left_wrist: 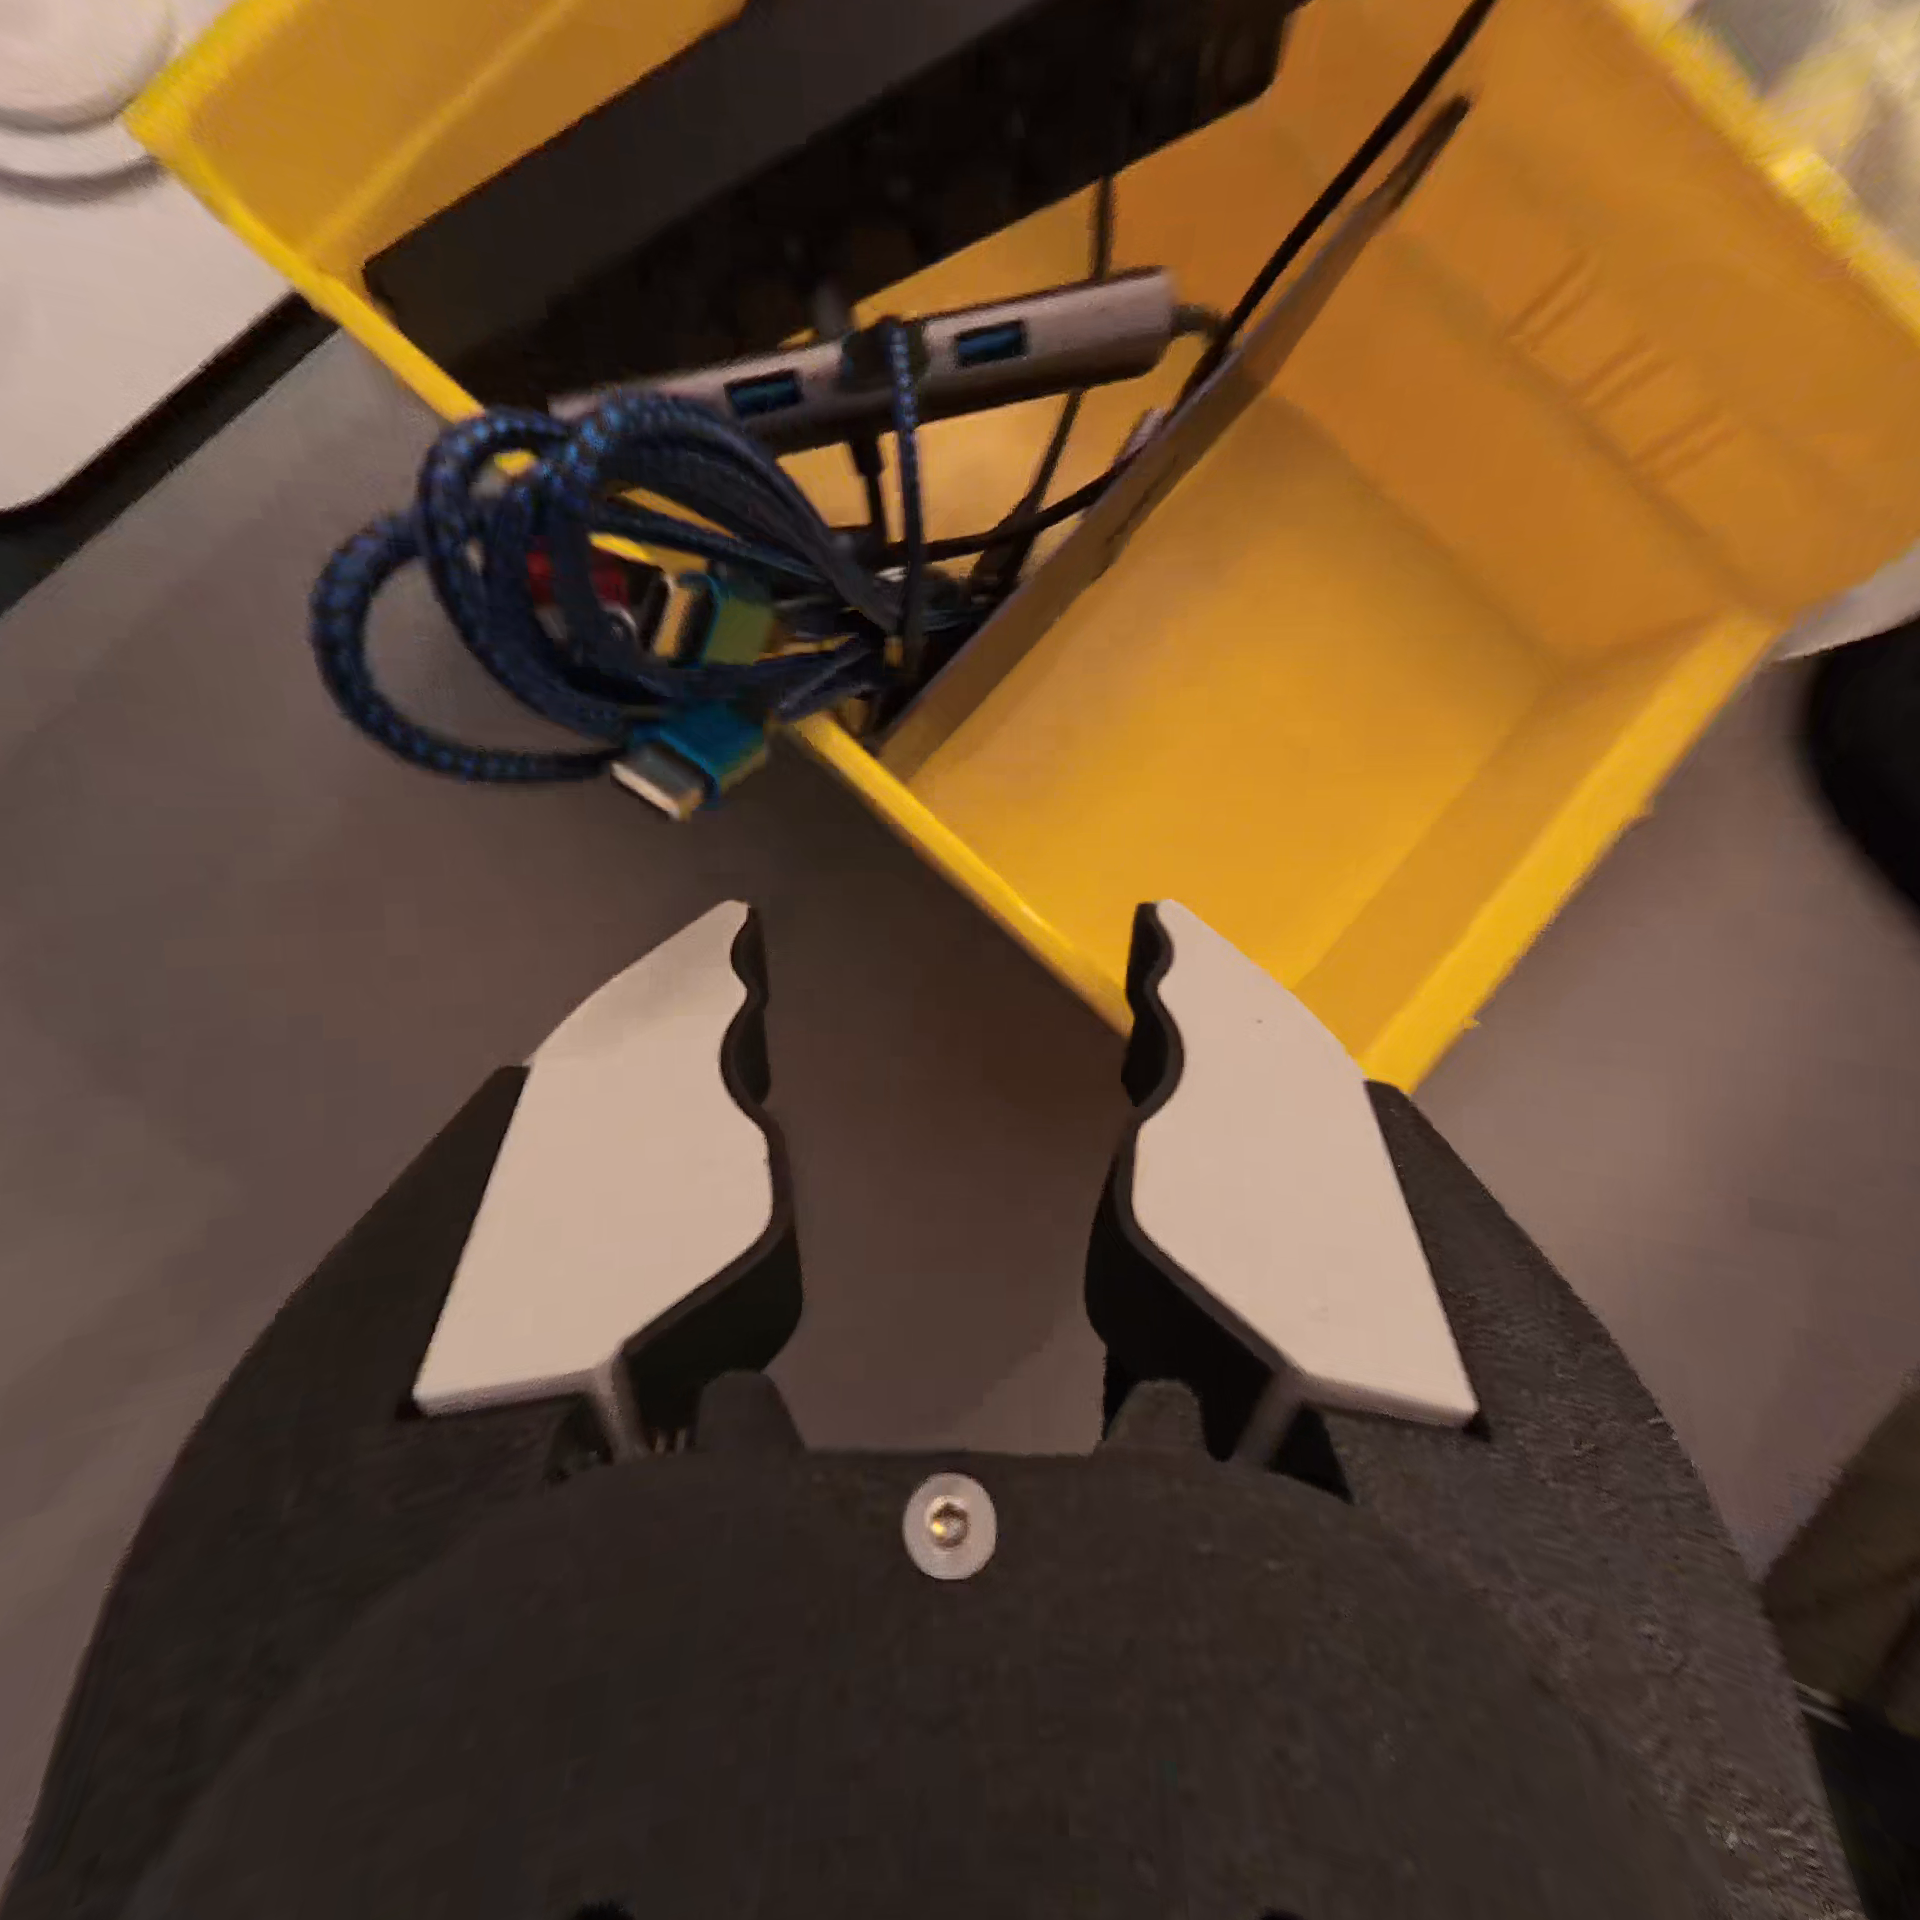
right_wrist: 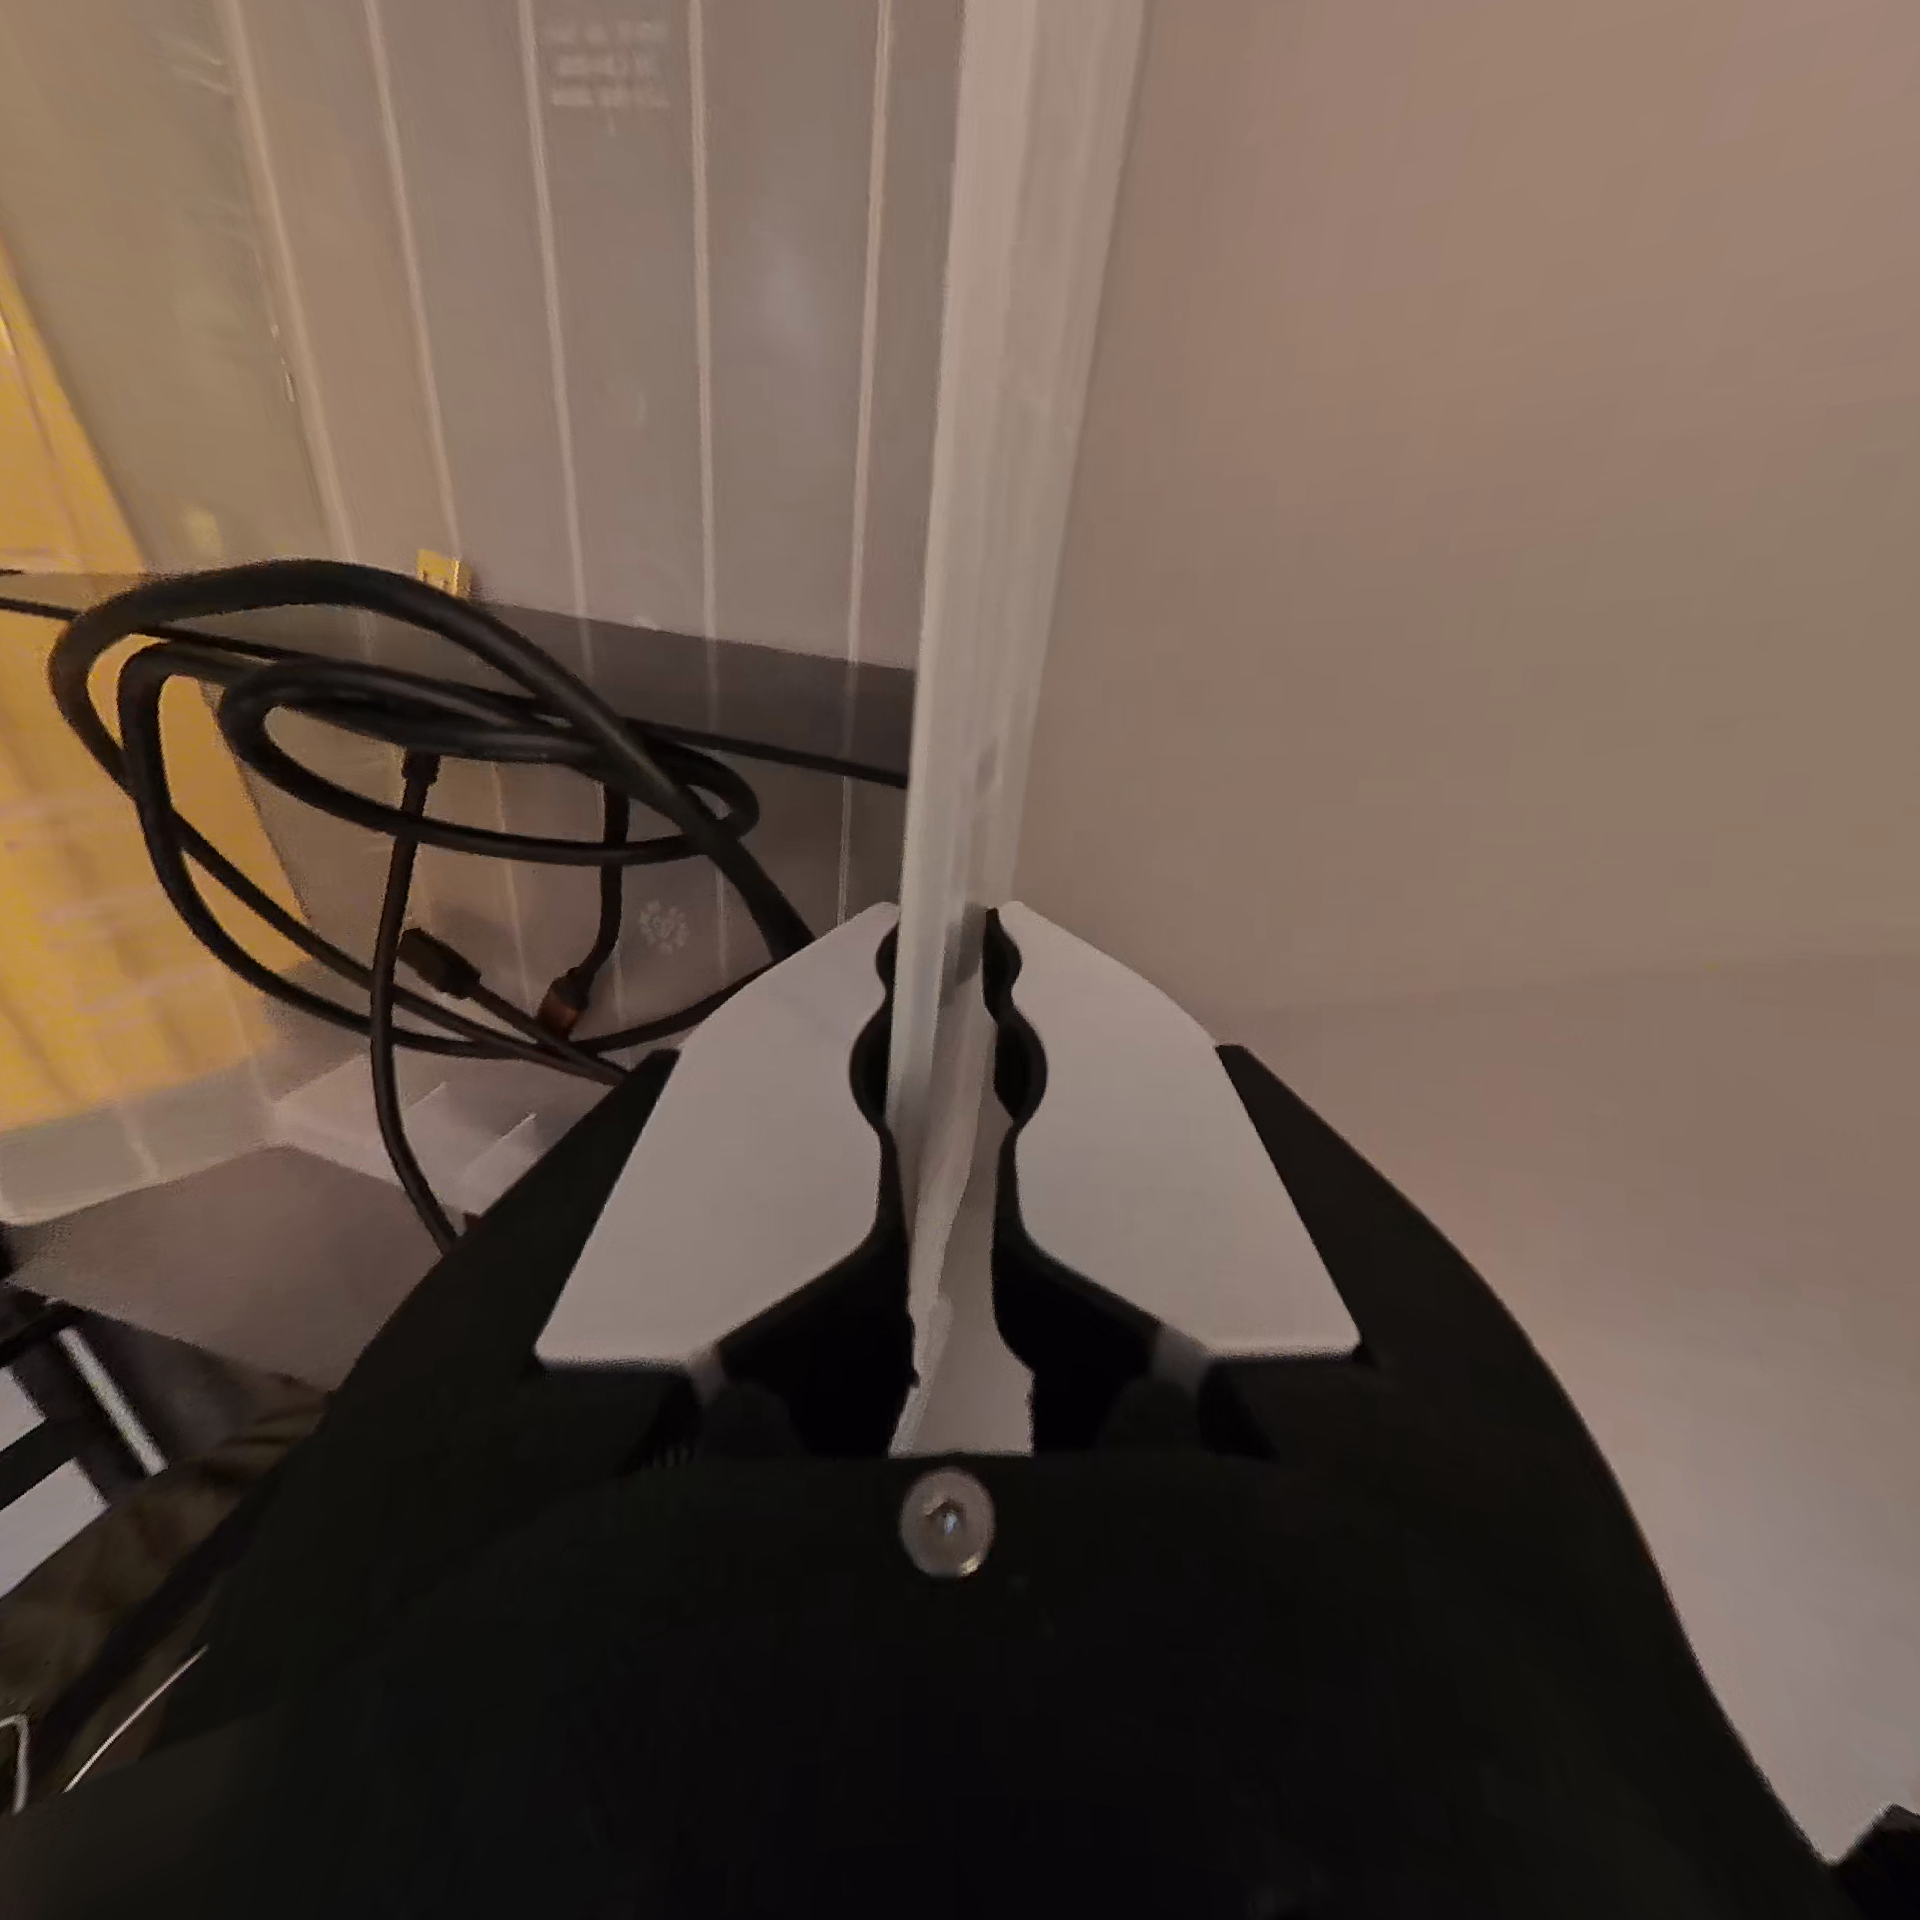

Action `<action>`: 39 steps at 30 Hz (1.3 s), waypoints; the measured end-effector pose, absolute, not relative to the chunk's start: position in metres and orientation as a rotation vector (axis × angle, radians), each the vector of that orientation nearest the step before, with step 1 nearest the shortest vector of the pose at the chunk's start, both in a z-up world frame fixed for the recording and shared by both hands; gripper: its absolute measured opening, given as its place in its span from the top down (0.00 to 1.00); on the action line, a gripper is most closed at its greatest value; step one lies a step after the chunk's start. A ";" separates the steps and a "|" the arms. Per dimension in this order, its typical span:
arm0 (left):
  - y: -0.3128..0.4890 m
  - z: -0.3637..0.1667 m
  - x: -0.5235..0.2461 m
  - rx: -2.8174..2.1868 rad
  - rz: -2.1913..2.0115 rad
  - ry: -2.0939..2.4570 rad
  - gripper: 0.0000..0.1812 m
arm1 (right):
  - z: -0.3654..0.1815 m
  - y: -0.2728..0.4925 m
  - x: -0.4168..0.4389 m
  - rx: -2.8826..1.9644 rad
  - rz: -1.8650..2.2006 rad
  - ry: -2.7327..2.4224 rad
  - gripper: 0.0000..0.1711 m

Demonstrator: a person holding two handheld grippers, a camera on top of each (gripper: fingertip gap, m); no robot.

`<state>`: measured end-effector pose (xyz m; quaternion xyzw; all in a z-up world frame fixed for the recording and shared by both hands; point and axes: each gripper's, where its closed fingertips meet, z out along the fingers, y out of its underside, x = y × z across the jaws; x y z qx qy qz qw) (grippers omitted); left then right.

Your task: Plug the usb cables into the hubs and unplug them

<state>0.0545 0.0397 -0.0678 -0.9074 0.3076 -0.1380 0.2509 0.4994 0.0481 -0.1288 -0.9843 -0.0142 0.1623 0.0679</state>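
Cables (left_wrist: 582,582) spill from the yellow bin (left_wrist: 1351,665); the hub (left_wrist: 883,358) inside lies crosswise. My left fingers (left_wrist: 948,925) gape empty. My right fingers (right_wrist: 940,925) pinch a clear box's rim (right_wrist: 997,520).

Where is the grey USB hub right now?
In the left wrist view, the grey USB hub lies inside the yellow bin, just behind the blue braided cables.

Left wrist view looks steeply down along its own open-fingered left gripper (left_wrist: 948,1023) at a grey tabletop (left_wrist: 260,1039), close above the corner of a yellow plastic divided bin (left_wrist: 1455,623). Right wrist view faces forward from low down, very near a translucent plastic storage box (right_wrist: 623,416), its right gripper (right_wrist: 940,1023) straddling the box's white edge (right_wrist: 1023,520), plain wall right. Shared scene: unclear, perhaps only yellow plastic at right view's left edge.
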 end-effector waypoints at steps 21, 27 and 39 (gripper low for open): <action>0.038 -0.090 0.061 -2.978 -0.284 0.487 0.95 | -0.127 0.057 0.501 -2.926 0.496 -0.148 0.92; 0.042 -0.090 0.036 -3.048 -0.188 0.482 0.97 | -0.127 0.057 0.500 -2.912 0.538 -0.160 0.91; 0.054 -0.089 -0.070 -2.957 -0.232 0.244 0.97 | -0.126 0.059 0.498 -2.907 0.559 -0.168 0.90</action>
